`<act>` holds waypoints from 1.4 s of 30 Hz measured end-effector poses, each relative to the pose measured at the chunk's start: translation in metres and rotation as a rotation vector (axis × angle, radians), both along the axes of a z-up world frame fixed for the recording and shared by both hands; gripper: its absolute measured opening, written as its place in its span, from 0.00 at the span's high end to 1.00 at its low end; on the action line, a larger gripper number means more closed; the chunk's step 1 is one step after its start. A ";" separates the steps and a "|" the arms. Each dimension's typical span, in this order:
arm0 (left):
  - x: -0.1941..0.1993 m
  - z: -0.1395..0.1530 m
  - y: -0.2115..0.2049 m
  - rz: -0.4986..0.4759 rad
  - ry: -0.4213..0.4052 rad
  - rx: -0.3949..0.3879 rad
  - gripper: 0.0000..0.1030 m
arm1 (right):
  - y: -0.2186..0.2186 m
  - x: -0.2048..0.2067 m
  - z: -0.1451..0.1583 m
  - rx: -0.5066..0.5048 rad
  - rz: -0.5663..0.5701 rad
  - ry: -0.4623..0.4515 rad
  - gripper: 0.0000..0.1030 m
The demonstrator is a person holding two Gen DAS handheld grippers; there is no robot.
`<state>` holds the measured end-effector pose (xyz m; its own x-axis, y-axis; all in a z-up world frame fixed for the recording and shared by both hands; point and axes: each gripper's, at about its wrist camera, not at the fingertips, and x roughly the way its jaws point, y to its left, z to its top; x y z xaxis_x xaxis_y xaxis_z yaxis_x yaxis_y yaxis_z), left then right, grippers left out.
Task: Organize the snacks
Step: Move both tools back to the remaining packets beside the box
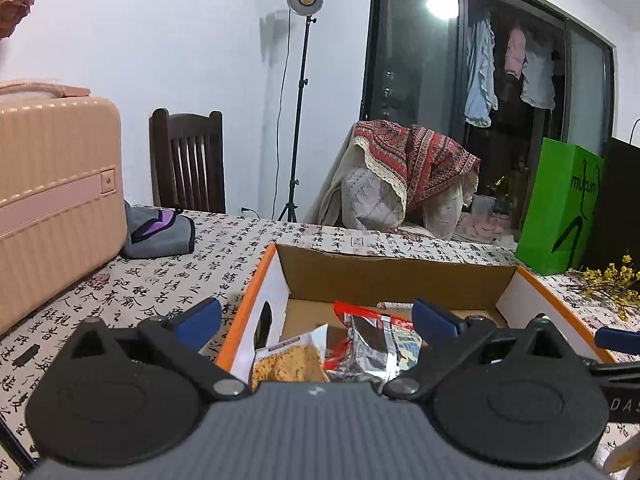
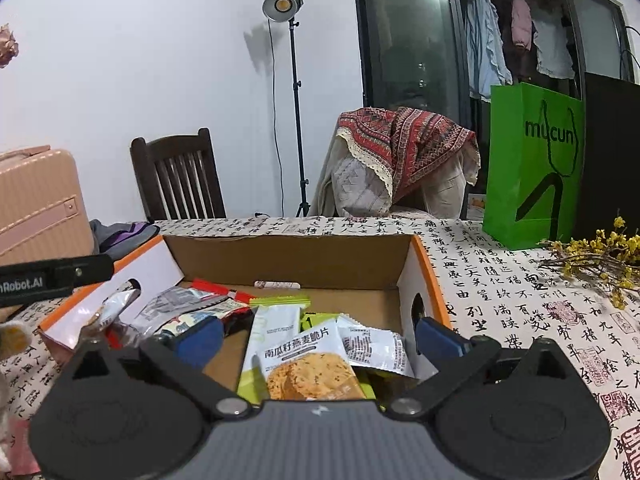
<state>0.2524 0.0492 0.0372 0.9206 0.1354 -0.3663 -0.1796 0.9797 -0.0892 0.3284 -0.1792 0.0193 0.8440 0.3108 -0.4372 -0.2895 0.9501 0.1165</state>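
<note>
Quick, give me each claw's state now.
Left claw: open, holding nothing, over the snacks in the box.
Right claw: open, holding nothing.

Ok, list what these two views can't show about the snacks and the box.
- Left wrist view: the near part of the cardboard box and the bottoms of the cracker packet and red packet are hidden by the left gripper body.
- Right wrist view: the green packets are partly covered by the cracker packet; how many there are is unclear.
- Right wrist view: the print on the silver packet is too small to read.
</note>
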 end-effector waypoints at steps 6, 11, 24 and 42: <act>-0.003 0.001 0.000 -0.011 -0.006 -0.012 0.00 | -0.003 -0.001 0.002 0.014 -0.025 -0.006 0.00; -0.006 0.000 -0.002 -0.022 -0.004 -0.014 0.00 | -0.007 -0.002 0.004 0.026 -0.040 -0.001 0.00; -0.013 0.005 -0.004 -0.020 -0.016 -0.013 0.00 | -0.010 -0.008 0.009 0.035 -0.036 -0.002 0.00; -0.093 0.018 0.020 -0.023 0.056 -0.079 0.00 | -0.015 -0.079 0.017 0.051 0.097 0.146 0.00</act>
<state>0.1591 0.0689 0.0552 0.9010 0.0829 -0.4259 -0.1639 0.9738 -0.1573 0.2493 -0.1943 0.0359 0.7376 0.4127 -0.5344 -0.3559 0.9102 0.2118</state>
